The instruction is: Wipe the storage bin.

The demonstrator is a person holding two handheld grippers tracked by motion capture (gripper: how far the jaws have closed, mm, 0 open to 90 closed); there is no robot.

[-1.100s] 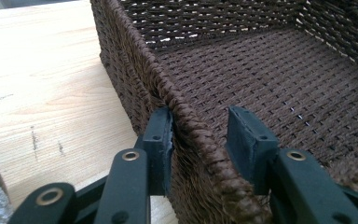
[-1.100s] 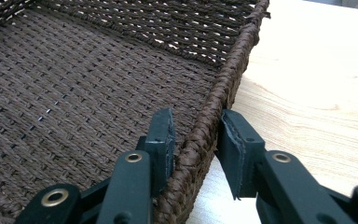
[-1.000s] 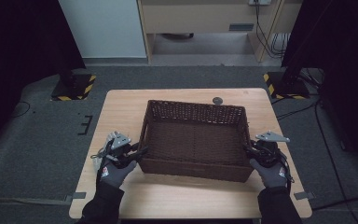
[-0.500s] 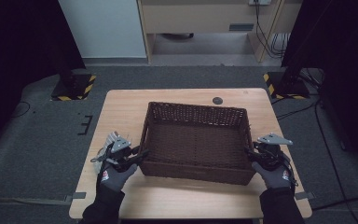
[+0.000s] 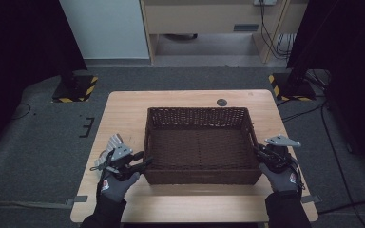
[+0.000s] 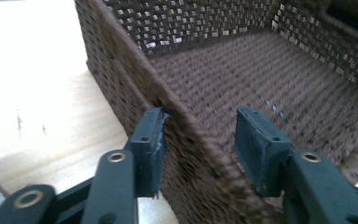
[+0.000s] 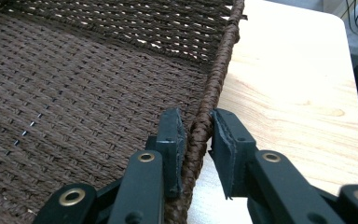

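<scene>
The brown woven basket (image 5: 202, 145) sits at the centre of the high view, on the wooden desk (image 5: 123, 114), and it holds nothing; its woven floor is bare from wall to wall. At the lower right of that view the right claw (image 5: 264, 157) pinches the basket's right rim, and in the right gripper view both pads press the braided edge (image 7: 200, 130) between them. At the lower left, the left claw (image 5: 140, 164) straddles the left wall; its jaws have just been opening, one pad touching the outer weave, the other standing clear inside the basket, so it grips nothing.

With one side clamped and the other loose, any lift would likely tip the basket or twist it around the right claw. The thin rim could also slip from the pads. A small dark disc (image 5: 222, 102) lies on the desk beyond the basket.
</scene>
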